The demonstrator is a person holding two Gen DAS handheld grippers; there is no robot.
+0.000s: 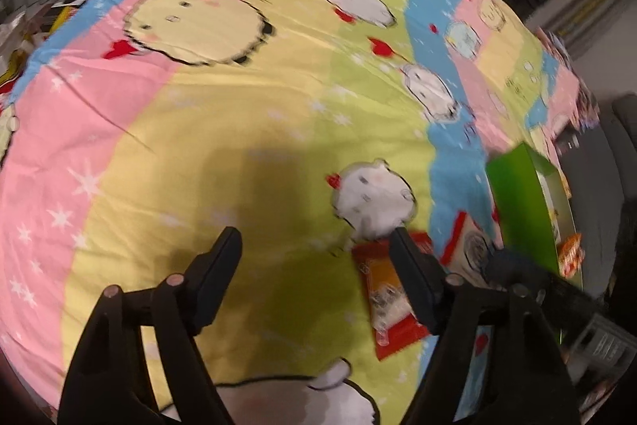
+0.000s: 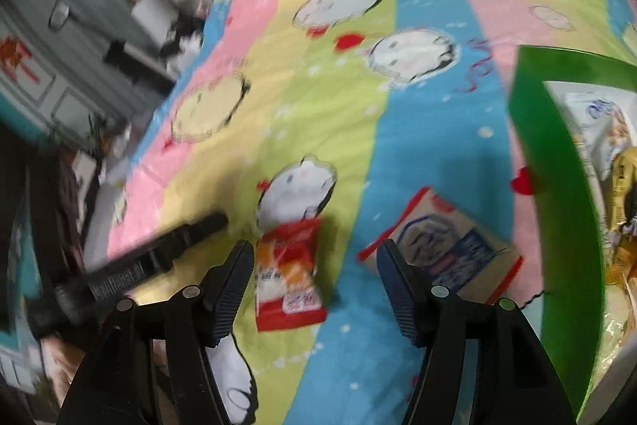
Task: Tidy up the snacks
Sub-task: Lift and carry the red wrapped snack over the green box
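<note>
A red and white snack packet (image 2: pixel 290 275) lies flat on the striped cartoon bedsheet (image 2: pixel 330 98). My right gripper (image 2: pixel 314 257) is open and empty just above it, the packet near its left finger. A beige packet with red edges and blue print (image 2: pixel 446 249) lies to the right, partly behind the right finger. A green box (image 2: pixel 557 186) at the right holds several snack bags. In the left wrist view my left gripper (image 1: pixel 314 241) is open and empty over the sheet; the red packet (image 1: pixel 388 299) lies by its right finger, with the beige packet (image 1: pixel 467 245) and green box (image 1: pixel 521 210) beyond.
The other gripper's black arm (image 2: pixel 131 273) reaches in from the left in the right wrist view. The bed edge runs along the left, with cabinets (image 2: pixel 47 38) and clutter beyond. The sheet (image 1: pixel 223 130) stretches far ahead of my left gripper.
</note>
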